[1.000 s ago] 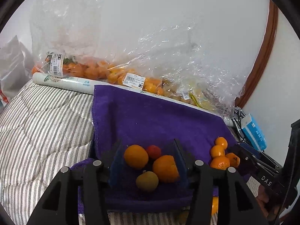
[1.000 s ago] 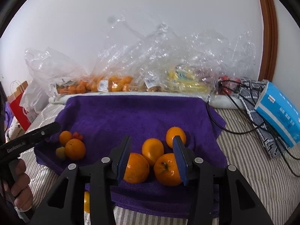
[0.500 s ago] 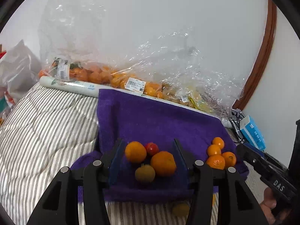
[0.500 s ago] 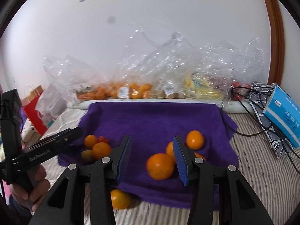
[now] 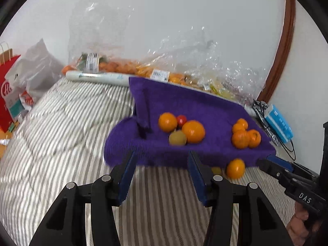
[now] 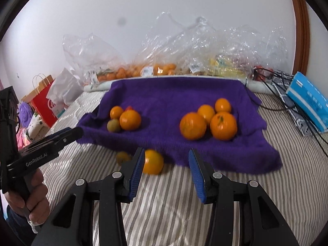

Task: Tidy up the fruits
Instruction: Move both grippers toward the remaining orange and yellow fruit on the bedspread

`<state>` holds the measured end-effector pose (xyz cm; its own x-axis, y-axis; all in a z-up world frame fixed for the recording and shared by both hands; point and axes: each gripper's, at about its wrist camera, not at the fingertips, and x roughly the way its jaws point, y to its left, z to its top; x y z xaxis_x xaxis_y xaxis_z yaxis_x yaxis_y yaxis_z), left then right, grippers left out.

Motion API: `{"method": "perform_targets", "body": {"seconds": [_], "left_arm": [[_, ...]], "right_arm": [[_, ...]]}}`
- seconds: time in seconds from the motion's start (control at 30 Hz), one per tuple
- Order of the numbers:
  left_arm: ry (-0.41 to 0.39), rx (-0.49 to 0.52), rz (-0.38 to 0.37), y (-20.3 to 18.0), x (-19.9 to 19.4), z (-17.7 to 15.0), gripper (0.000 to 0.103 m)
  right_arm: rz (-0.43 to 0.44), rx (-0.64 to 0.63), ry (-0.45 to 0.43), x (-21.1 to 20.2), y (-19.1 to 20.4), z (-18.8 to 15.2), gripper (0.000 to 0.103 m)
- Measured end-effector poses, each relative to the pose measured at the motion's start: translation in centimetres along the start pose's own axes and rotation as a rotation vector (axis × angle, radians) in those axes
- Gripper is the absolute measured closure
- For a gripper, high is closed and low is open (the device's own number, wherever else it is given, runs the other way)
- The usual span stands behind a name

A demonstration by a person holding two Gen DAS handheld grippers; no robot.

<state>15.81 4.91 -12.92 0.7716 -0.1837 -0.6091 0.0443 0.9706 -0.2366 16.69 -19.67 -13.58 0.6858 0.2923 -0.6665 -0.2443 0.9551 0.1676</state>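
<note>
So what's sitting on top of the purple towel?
On the purple towel: a group of four oranges, plus two oranges, a greenish fruit and a red one, mostly hidden behind them.

A fuzzy matt purple cloth [image 6: 176, 96] lies under glossy oranges [image 6: 192, 125], before crinkly clear plastic bags [image 6: 184, 47].

A plain white wall [image 6: 184, 6] stands behind, with a curved brown wooden trim [image 5: 281, 47] at the right side. A striped grey and white quilt [image 5: 61, 127] covers the surface below. The light is soft and even.
</note>
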Motion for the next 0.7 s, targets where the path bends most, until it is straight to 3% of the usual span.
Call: {"method": "perform_targets", "body": {"seconds": [0.37, 0.7], "left_arm": [[0.03, -0.046, -0.007, 0.9, 0.0, -0.5, 0.053], [0.059, -0.049, 0.057, 1.0, 0.9, -0.7, 0.053]], "right_arm": [[-0.006, 0.013, 0.041, 1.3, 1.0, -1.2, 0.058], [-0.018, 0.027, 0.059, 3.1, 0.9, -1.2, 0.06]]}}
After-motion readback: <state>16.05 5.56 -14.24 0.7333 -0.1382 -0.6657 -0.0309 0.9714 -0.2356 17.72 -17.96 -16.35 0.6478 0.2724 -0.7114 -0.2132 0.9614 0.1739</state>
